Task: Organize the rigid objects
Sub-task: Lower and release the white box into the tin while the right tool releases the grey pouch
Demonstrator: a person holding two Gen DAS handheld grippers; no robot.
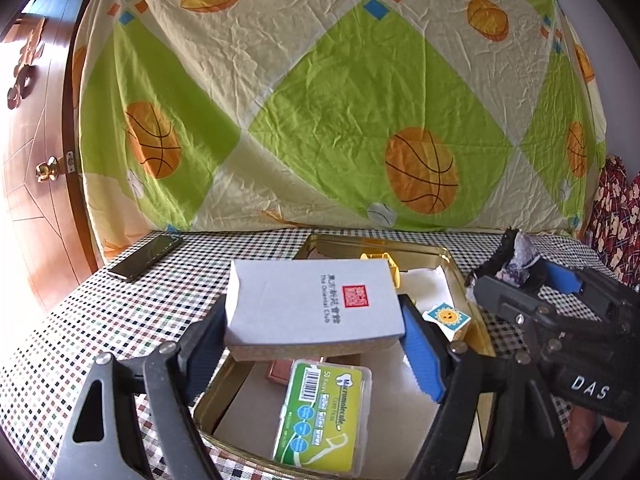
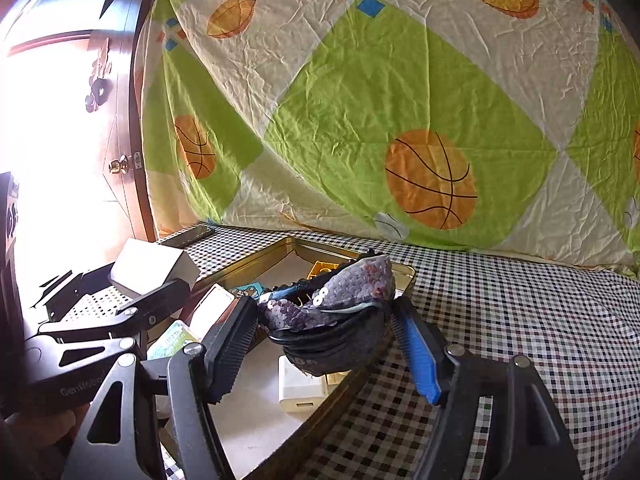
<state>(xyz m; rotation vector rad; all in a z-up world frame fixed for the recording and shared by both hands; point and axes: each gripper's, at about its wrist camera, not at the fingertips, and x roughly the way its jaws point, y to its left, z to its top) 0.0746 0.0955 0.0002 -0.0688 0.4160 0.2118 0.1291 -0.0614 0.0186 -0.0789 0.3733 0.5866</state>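
Box (image 1: 314,304) stiff, light, pinched at both sides by left hand-held gripper (image 1: 316,340) | right hand-held gripper (image 2: 326,334) pinches soft sequin pouch (image 2: 336,300) | tin (image 1: 452,264) below

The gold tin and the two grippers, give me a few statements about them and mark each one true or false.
1. The left gripper holds a white box above the gold tin. True.
2. The right gripper holds the phone. False: it holds a sequined pouch; the phone lies on the checked cloth.
3. A green floss-pick box lies in the tin. True.
4. The tin is empty. False: it holds several items.
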